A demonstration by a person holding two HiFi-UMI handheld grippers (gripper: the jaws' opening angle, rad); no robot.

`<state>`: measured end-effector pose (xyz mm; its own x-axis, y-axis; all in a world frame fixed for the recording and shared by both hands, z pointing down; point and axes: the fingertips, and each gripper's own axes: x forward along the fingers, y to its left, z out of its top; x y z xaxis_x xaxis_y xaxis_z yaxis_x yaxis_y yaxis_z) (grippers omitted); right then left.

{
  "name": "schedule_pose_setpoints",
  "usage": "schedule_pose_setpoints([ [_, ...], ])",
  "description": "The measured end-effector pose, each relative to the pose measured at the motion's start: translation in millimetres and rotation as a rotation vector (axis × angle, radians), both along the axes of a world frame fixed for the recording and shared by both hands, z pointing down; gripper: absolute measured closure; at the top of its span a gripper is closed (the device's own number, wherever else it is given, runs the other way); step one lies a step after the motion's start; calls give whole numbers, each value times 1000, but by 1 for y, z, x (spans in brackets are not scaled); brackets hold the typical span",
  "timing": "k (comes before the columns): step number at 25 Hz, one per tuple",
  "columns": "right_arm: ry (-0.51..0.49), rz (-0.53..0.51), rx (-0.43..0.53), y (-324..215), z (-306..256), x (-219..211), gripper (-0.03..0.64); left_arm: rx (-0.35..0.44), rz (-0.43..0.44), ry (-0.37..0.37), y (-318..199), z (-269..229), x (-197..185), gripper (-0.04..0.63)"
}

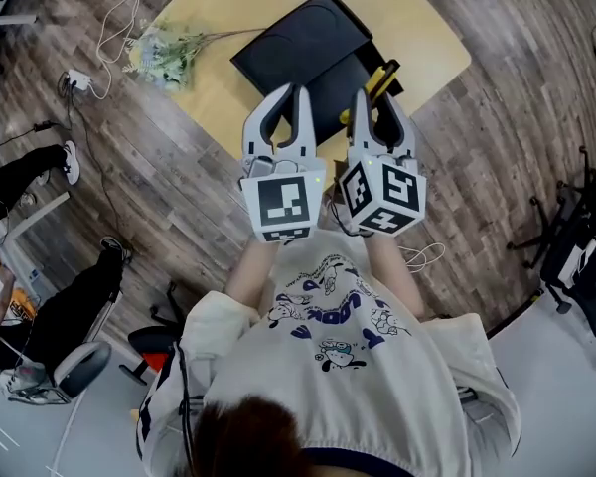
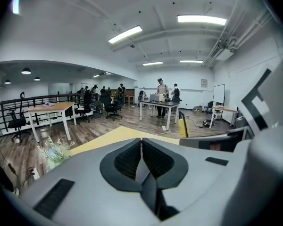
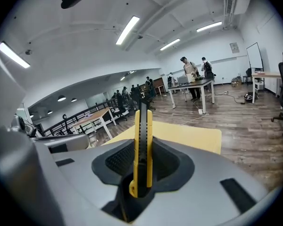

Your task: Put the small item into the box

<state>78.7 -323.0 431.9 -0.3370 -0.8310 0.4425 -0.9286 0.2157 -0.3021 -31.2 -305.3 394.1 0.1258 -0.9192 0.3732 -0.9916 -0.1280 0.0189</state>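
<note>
While the right gripper (image 3: 142,147) clamps it, what seems a yellow cutter (image 3: 143,121) pokes past its jaws.

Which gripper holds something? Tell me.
The right gripper: its jaws clamp a yellow knife. The left gripper is shut on nothing.

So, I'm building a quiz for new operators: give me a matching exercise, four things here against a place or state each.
1 left hand-held gripper
2 right hand-held gripper
3 black box
4 flowers

a at the table's edge, left in the head view
b shut on the yellow utility knife
c shut, empty
d on the table ahead of both grippers

Pairs: 1-c, 2-b, 3-d, 4-a
</note>
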Motion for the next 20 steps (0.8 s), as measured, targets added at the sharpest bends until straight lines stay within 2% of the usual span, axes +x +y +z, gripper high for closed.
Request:
schedule_pose_setpoints([
  [11,-99,95,-265,-13,74,-5,488,-107,26,-9,-14,48,1,571],
  [20,-112,189,-516,-14,131,-10,488,-181,38,-15,-24,79,-10,571],
])
